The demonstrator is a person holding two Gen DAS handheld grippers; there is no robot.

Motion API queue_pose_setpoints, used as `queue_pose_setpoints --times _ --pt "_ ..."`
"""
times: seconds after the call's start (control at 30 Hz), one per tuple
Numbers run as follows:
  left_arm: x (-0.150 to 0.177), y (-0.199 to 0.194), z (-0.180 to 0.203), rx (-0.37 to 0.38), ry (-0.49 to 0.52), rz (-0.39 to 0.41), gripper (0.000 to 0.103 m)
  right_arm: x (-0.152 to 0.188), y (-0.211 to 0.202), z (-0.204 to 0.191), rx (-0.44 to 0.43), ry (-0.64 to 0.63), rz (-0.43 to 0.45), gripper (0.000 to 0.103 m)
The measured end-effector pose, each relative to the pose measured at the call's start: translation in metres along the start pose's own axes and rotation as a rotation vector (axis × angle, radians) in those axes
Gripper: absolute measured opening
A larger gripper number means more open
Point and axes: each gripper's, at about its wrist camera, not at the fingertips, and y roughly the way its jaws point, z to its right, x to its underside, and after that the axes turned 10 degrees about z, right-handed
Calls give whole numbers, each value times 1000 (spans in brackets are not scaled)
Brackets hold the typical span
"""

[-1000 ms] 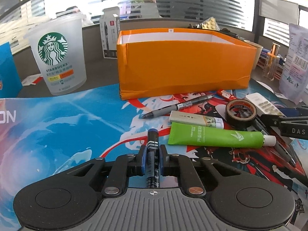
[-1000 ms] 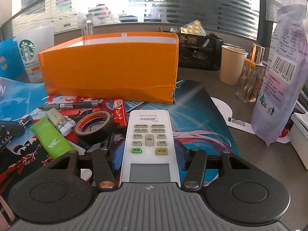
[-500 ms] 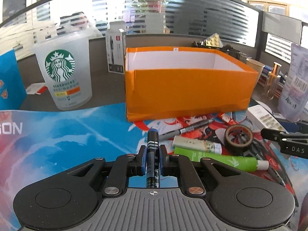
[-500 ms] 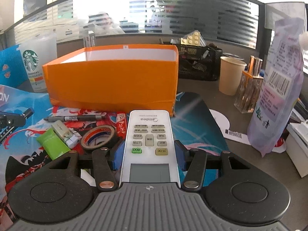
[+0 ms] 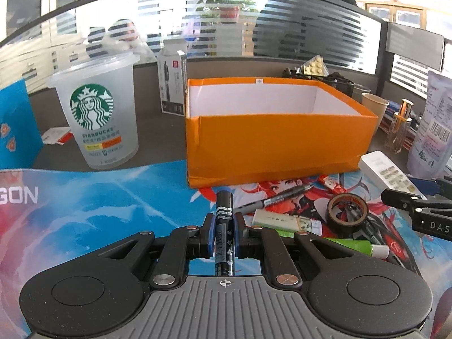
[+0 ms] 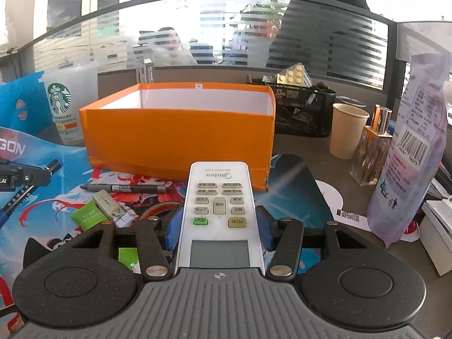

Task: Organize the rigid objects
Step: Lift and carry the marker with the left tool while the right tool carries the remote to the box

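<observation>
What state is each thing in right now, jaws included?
Left gripper: jaws shut on marker.
Marker: held, capped.
Right gripper: jaws shut on remote.
Remote: held, buttons up.
Orange box: open-topped.
Tape roll: lying flat on mat.

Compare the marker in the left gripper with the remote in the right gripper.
The marker is dark, thin and round; the remote is white, wide and flat with buttons. The left gripper closes narrow on the marker, the right gripper spreads wide on the remote. Both point toward the orange box.

Orange box (image 5: 279,144), white inside; white remote (image 6: 219,197); green tube (image 6: 87,214).
</observation>
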Motion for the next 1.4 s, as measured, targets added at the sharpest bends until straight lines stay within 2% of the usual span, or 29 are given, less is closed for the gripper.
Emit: queue_pose_setpoints --times 0.37,0.8,1.0,1.07,1.1,1.13,1.4 --pt "-15 2 3 12 -7 25 11 -13 -4 -7 -26 -14 47 50" --pt "22 38 -15 -7 -69 -166 11 -4 1 -5 -25 8 23 50" --pt "25 39 -10 -27 -39 -159 13 -4 3 -2 -26 16 21 50" --pt "26 39 -7 -36 -19 -151 18 -4 3 -1 -25 20 21 50" --pt "26 39 -6 -41 -12 -146 17 -3 3 -1 -25 23 21 50" --pt "26 39 -5 -38 -8 -144 11 -3 4 0 -25 25 21 50" --pt "20 38 -5 -25 -31 -132 11 -6 2 1 -25 24 35 50"
